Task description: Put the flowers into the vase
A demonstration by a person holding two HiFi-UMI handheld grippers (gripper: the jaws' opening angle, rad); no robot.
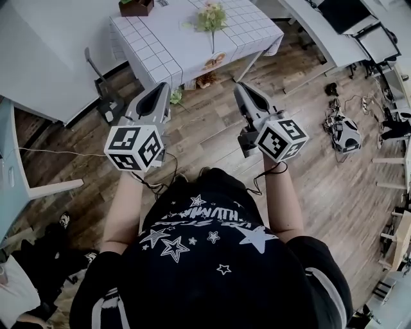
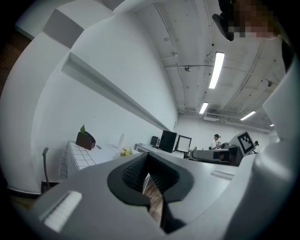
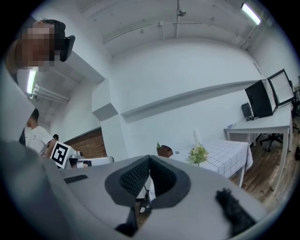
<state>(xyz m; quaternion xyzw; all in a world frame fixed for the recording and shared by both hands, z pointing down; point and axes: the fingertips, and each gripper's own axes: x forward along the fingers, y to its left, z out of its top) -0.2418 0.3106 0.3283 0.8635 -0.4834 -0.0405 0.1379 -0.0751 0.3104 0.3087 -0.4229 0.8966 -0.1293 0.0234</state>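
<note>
L claw [image 1: 164, 88], R claw [image 1: 241, 88] shut; 1 flower bunch [image 1: 212, 17], 1 table [image 1: 167, 45].

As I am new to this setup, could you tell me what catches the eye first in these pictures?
Two grippers fill the middle of the head view, the left gripper and the right gripper side by side, both shut and empty, above a wooden floor. Ahead of them stands a table with a checked cloth, bearing a bunch of pale flowers.
</note>
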